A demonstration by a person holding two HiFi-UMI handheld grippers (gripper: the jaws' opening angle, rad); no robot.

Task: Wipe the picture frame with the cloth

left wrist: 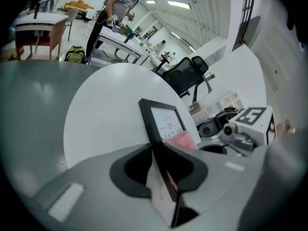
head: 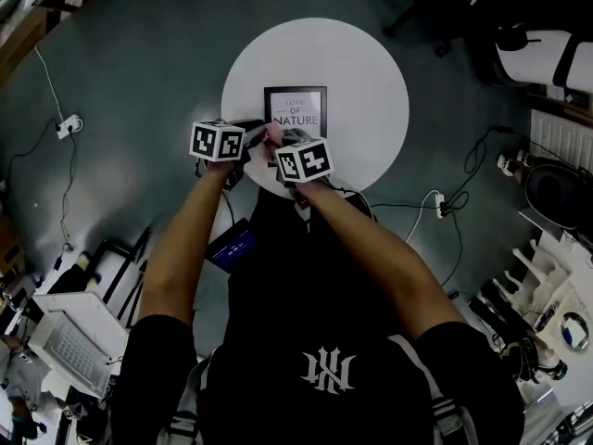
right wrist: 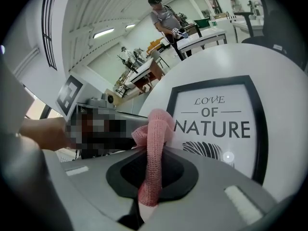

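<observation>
A black picture frame (head: 296, 109) with a white print reading "Love of Nature" lies on the round white table (head: 371, 82). My left gripper (left wrist: 163, 177) is shut on the frame's (left wrist: 156, 124) near left edge, which runs upright between the jaws. My right gripper (right wrist: 150, 186) is shut on a pink knitted cloth (right wrist: 153, 148). The cloth's free end rests against the lower left part of the frame (right wrist: 216, 114). In the head view both grippers, the left gripper (head: 243, 146) and the right gripper (head: 283, 151), meet at the frame's near edge, with the pink cloth (head: 274, 137) between them.
The table stands on a grey-green floor with cables and a power strip (head: 67, 124). A black office chair (left wrist: 185, 76) stands beyond the table. Desks and a standing person (right wrist: 166, 18) are far behind.
</observation>
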